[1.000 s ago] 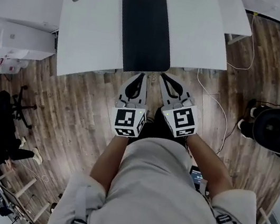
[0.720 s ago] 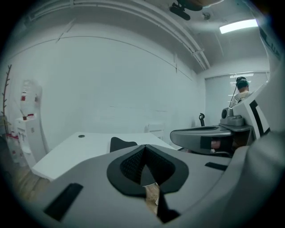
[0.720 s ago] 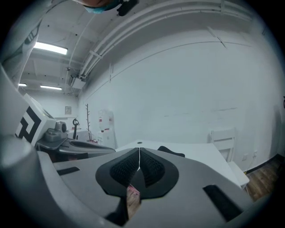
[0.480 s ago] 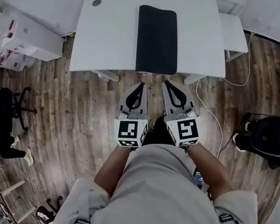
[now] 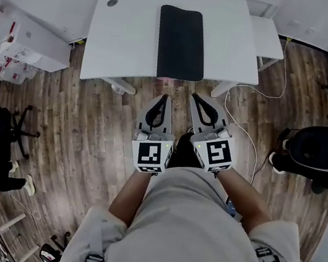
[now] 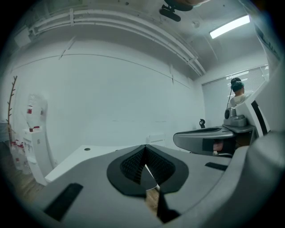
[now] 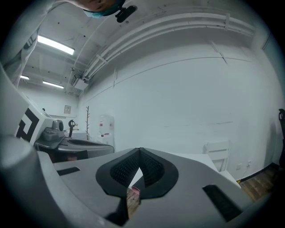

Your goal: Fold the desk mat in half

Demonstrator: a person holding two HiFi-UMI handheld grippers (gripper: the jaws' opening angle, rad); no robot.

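Head view: my left gripper (image 5: 161,97) and my right gripper (image 5: 197,98) hang side by side above the wood floor (image 5: 89,127), tips toward the white desk (image 5: 124,38). The black desk mat (image 5: 180,43) lies flat on it, straight ahead of both tips and well clear of them. Left gripper view: my jaws are pressed together, tip against tip, nothing between them; the desk lies beyond. Right gripper view: jaws likewise closed on nothing, touching nothing.
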